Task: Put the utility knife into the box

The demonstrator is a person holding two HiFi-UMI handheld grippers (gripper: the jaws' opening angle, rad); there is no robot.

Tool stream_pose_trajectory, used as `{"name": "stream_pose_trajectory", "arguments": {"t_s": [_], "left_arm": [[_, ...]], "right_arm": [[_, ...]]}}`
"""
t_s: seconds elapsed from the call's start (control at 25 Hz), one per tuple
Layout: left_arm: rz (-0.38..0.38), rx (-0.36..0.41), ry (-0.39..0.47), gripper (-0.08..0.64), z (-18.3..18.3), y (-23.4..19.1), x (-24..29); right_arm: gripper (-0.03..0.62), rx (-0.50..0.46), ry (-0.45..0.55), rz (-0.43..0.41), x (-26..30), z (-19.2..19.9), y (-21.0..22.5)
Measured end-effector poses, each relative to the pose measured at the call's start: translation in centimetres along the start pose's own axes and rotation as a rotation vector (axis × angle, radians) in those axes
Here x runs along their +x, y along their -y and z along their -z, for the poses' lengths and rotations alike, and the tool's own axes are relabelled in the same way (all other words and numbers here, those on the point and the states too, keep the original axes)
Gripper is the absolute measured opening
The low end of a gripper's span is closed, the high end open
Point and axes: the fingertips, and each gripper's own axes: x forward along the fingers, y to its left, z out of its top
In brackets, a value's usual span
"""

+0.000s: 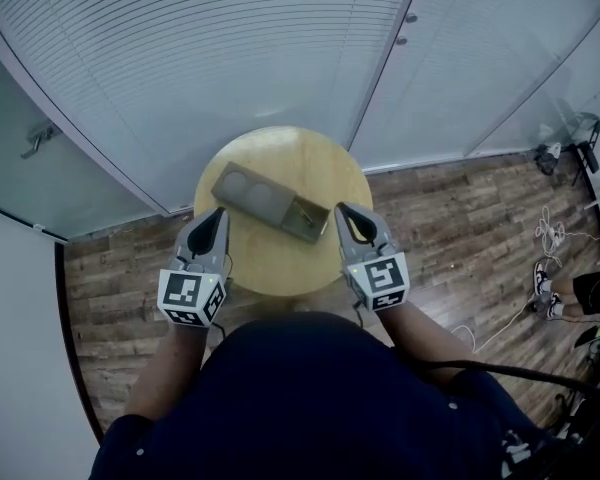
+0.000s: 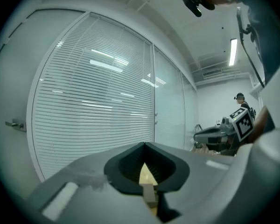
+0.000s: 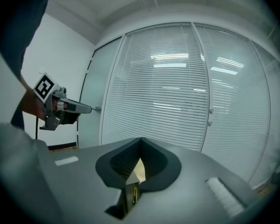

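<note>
A flat grey box (image 1: 270,202) lies on the round wooden table (image 1: 260,258), with two round dents in its left part and an open tray at its right end. Something small lies in that tray; I cannot make out whether it is the utility knife. My left gripper (image 1: 218,214) hovers at the box's left near corner, my right gripper (image 1: 342,210) just right of the tray. Both are shut and hold nothing. In the left gripper view the jaws (image 2: 144,144) meet at a point. The right gripper view shows its jaws (image 3: 141,140) closed the same way.
A curved glass wall with blinds (image 1: 230,58) stands behind the table. Wooden floor (image 1: 450,218) surrounds it. Cables (image 1: 552,233) and another person's shoes (image 1: 545,293) are on the floor at the right. A door handle (image 1: 35,140) sticks out at the left.
</note>
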Motion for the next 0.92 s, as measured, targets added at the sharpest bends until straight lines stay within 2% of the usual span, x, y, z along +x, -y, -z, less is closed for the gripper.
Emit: {"name": "stream_pose_trajectory", "arguments": {"t_s": [0.24, 0.92], "left_arm": [[0.008, 0.021, 0.018, 0.003, -1.1, -0.3, -0.7], [0.016, 0.023, 0.008, 0.003, -0.6, -1.1, -0.4]], "right_arm": [[0.008, -0.001, 0.016, 0.021, -0.6, -0.4, -0.4], [0.008, -0.006, 0.035, 0.039, 0.4, -1.1, -0.5]]}}
